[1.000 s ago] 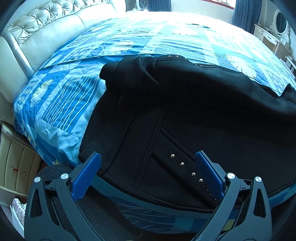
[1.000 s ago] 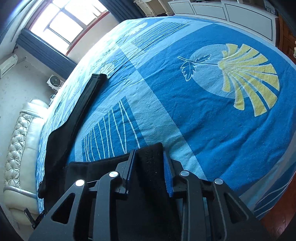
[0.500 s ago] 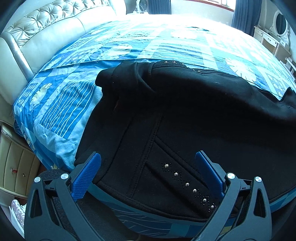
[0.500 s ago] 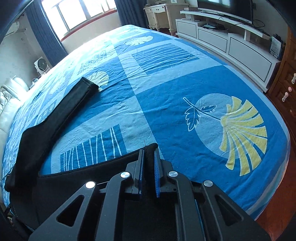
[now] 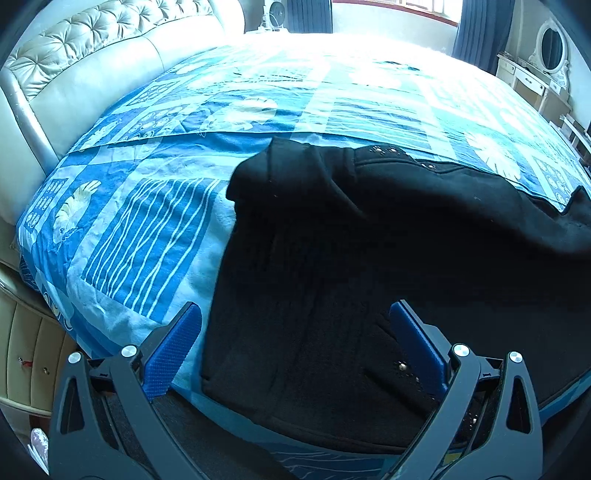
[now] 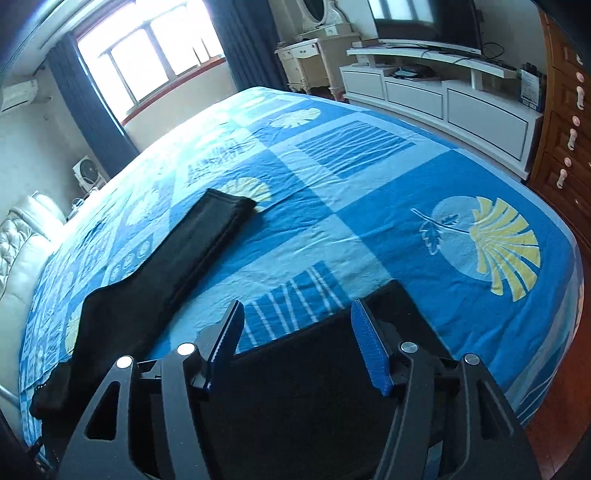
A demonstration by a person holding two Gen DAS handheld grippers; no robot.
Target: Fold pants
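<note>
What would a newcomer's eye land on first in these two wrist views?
The black fleece pants sprawl across the near edge of the blue patterned bedspread, one leg stretching away toward the window in the right wrist view. Both sets of blue-padded tongs, left and right, stand open over the fabric. A yellow fan-shaped leaf print glows at the bedspread's right corner.

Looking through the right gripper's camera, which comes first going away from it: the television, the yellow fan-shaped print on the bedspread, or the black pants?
1. Pants: directly under the right gripper.
2. Yellow fan print: on the bedspread, to the right.
3. Television: far wall, upper right.
</note>
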